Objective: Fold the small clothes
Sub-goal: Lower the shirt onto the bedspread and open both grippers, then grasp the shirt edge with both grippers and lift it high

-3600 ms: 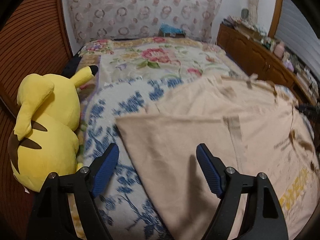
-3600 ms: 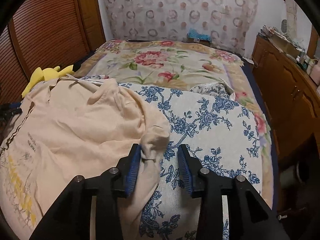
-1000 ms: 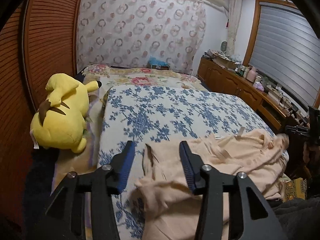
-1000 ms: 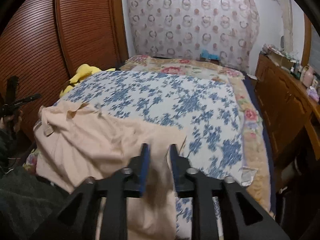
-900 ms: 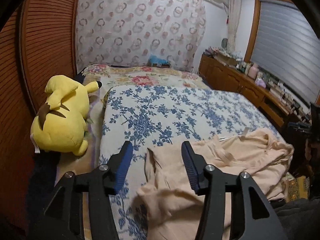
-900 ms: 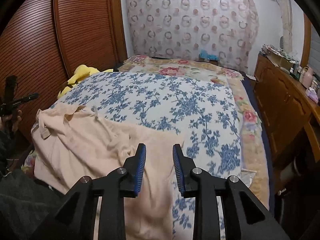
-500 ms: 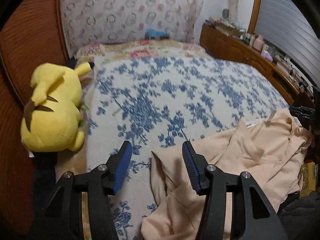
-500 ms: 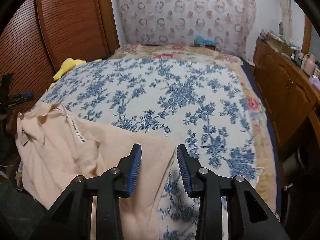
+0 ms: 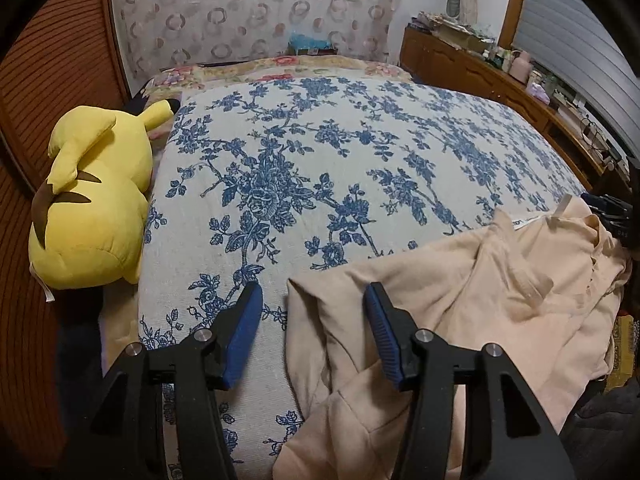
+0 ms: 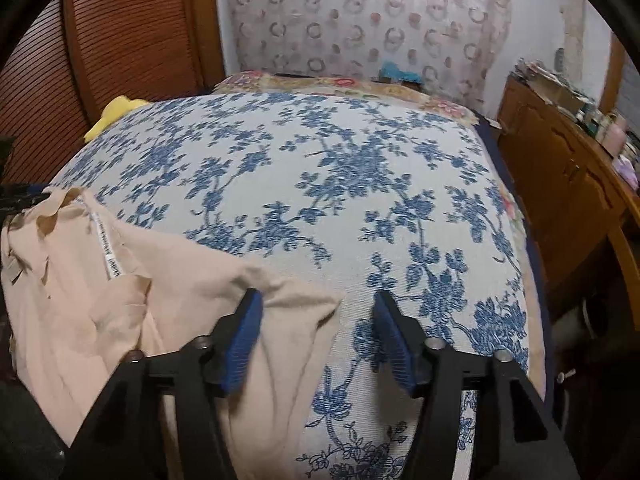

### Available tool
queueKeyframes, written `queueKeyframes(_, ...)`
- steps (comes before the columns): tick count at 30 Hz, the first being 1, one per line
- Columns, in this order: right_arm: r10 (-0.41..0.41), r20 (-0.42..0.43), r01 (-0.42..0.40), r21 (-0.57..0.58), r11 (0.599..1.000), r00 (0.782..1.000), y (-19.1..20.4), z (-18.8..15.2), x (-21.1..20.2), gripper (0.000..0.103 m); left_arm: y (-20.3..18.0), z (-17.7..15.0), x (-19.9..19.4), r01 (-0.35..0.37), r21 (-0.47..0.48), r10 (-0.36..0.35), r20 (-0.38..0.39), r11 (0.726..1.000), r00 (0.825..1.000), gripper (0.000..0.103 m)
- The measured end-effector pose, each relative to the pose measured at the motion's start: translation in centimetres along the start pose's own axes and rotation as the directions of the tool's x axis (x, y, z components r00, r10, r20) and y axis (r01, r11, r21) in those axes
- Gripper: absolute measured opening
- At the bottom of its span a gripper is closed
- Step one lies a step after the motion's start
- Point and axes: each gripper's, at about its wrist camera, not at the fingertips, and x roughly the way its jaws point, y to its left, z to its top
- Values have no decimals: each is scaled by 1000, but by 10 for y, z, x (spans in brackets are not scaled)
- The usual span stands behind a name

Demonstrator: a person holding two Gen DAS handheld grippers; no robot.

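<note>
Peach garment (image 9: 500, 304) crumpled at the bed (image 9: 320, 168) near edge. Left tool (image 9: 312, 312) wide, gripping nothing. Right tool (image 10: 318, 320) opening, cloth corner between, unpinched.

A home bedroom. A bed (image 9: 320, 160) under a blue-flowered cover fills mid-frame, with a yellow plush toy (image 9: 92, 200) at left, a patterned curtain (image 9: 260, 12) above, and a cluttered wooden dresser (image 9: 480, 76) at upper right.
</note>
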Motion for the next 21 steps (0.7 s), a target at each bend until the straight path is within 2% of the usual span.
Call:
queueKeyframes(6, -12, -13, 12, 2, 1000, 1000, -4, 1, 3, 72, 0, -1, 1, -4, 0, 4, 15, 1000, 1000, 55)
queueKeyframes(10, -12, -8, 12, 11, 1000, 1000, -5, 0, -3, 72, 0, -2, 0, -2, 2, 2, 25, 1000, 1000, 55)
queueKeyframes(14, 23, 3, -23, 11, 1000, 1000, -2, -2, -12, 71, 0, -2, 1, -1, 3, 0, 23, 1000, 1000, 55)
queueKeyframes(19, 36, -30, -36, -12, 999, 999, 7, 0, -9, 67, 0, -2, 1, 0, 4, 0, 21, 1000, 1000, 55)
queueKeyframes(21, 42, -42, -42, -9, 999, 998, 7, 1, -5, 63, -1, -2, 1, 11, 5, -11, 19, 1000, 1000, 50)
